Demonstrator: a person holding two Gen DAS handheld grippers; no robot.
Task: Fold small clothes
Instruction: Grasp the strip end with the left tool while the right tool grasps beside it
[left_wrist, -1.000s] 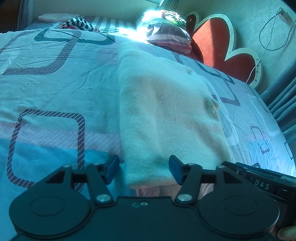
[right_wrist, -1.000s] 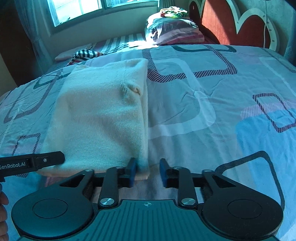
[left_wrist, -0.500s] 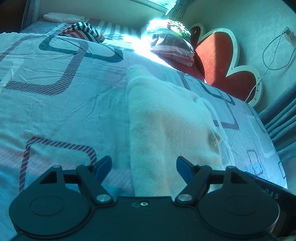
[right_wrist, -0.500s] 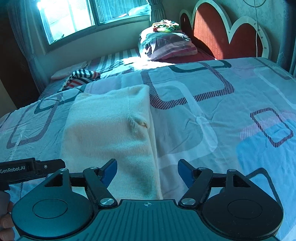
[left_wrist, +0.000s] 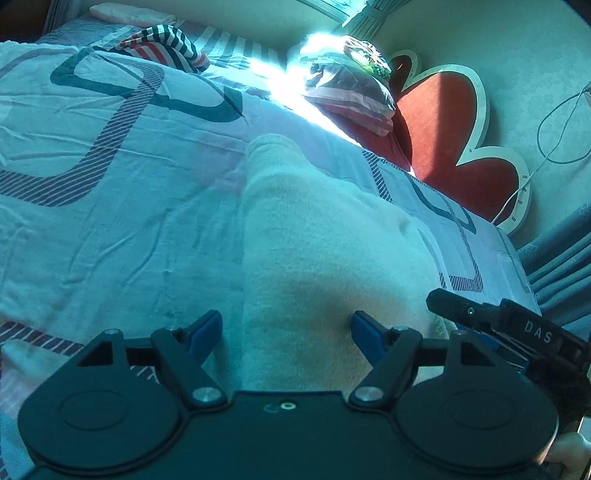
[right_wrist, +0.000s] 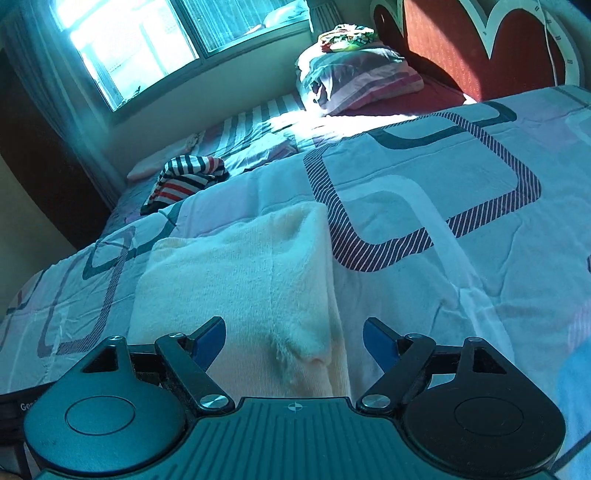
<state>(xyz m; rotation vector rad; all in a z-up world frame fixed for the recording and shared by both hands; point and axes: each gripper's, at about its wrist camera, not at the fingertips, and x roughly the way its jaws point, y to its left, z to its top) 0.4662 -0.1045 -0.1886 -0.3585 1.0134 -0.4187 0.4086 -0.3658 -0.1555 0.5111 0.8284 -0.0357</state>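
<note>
A cream knitted garment (left_wrist: 325, 258) lies folded into a long strip on the patterned bed cover (left_wrist: 110, 206). It also shows in the right wrist view (right_wrist: 240, 280). My left gripper (left_wrist: 286, 332) is open and empty, its blue pads straddling the garment's left part just above it. My right gripper (right_wrist: 293, 338) is open and empty over the garment's right edge, above a small puckered spot (right_wrist: 288, 354). The right gripper's body (left_wrist: 498, 325) shows at the right of the left wrist view.
A striped red, white and black garment (right_wrist: 184, 177) lies crumpled at the far side of the bed. Stacked pillows (right_wrist: 354, 81) sit by the red headboard (right_wrist: 461, 48). A window (right_wrist: 177, 37) is behind. A cable (left_wrist: 554, 133) hangs on the wall.
Both grippers have opened wide, the right one letting go of the garment's near edge, and both have moved forward over the garment, which now lies flat beneath them.
</note>
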